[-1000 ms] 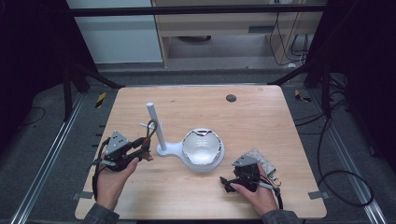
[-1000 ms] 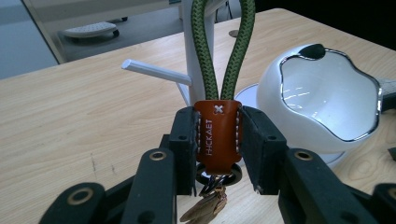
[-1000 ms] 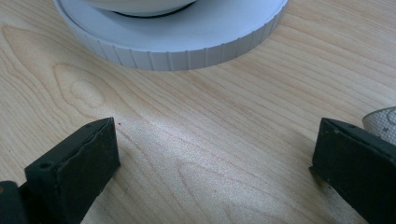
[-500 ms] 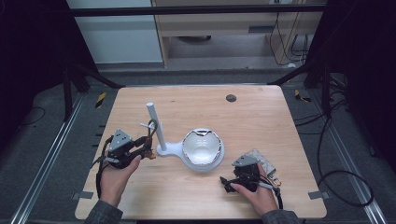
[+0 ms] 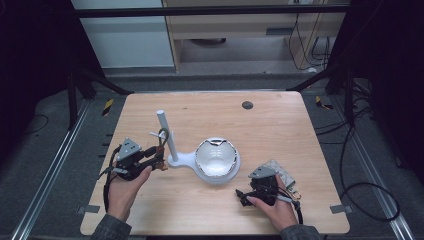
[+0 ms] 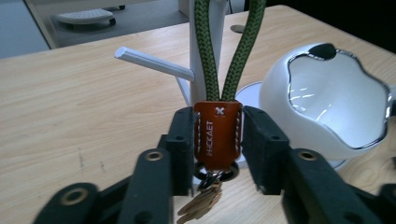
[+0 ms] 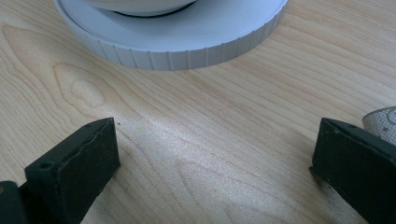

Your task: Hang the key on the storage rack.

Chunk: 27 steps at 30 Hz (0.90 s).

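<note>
While the left hand-held gripper sits just in front of the white stand, we see its jaws bracketing the orange leather tab of a key fob, whose green cord loop runs straight up and away from the jaws and hangs on the stand. The jaws have just been opening: the tab is between them, with a thin gap at the right pad, so we judge the grip let go and the fob left hanging by its own loop. The relation the coming move turns on is this: the fob's long axis runs upright, directly ahead of the left jaws and in line with them, so a straight pull back should clear it without snagging the cord (the keys dangle just under the tab, close to the jaw roots). The right hand-held gripper rests low on the counter with its jaws wide apart and nothing between them; the round white base of the bowl-shaped dish lies just ahead of it, well away from the fob. The left hand is plainly the nearer one. Counting: one stand with one side peg, one fob, one dish, two grippers.
</note>
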Tool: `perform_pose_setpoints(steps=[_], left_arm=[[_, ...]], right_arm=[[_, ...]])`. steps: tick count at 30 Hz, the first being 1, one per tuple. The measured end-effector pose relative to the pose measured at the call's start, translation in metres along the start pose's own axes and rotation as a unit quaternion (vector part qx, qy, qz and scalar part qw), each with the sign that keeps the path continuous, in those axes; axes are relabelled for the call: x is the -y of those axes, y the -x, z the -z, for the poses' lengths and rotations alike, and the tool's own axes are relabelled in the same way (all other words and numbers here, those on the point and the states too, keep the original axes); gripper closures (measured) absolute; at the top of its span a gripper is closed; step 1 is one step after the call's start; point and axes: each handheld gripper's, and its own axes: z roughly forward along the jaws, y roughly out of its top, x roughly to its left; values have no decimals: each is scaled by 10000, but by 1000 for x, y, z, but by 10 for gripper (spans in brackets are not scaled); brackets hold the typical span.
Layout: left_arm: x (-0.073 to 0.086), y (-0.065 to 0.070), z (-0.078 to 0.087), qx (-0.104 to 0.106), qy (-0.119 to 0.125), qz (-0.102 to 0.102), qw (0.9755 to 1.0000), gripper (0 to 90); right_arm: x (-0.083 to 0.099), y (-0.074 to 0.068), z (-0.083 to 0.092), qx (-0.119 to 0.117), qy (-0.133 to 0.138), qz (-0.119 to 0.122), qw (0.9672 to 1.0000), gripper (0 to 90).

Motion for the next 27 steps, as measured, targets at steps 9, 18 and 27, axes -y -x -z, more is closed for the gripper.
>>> perform_pose_setpoints(steps=[9, 18, 27], left_arm=[[25, -1, -2, -84, -376, 18, 9993, 251], [64, -22, -20, -381, -839, 67, 9957, 93], [80, -25, -24, -396, -1146, -17, 9926, 77]], right_arm=[[0, 0, 0, -10, -2, 4, 10000, 5], [-2, 2, 3, -20, -106, 33, 9999, 57], [-34, 7, 35, 280, -217, 286, 9990, 64]])
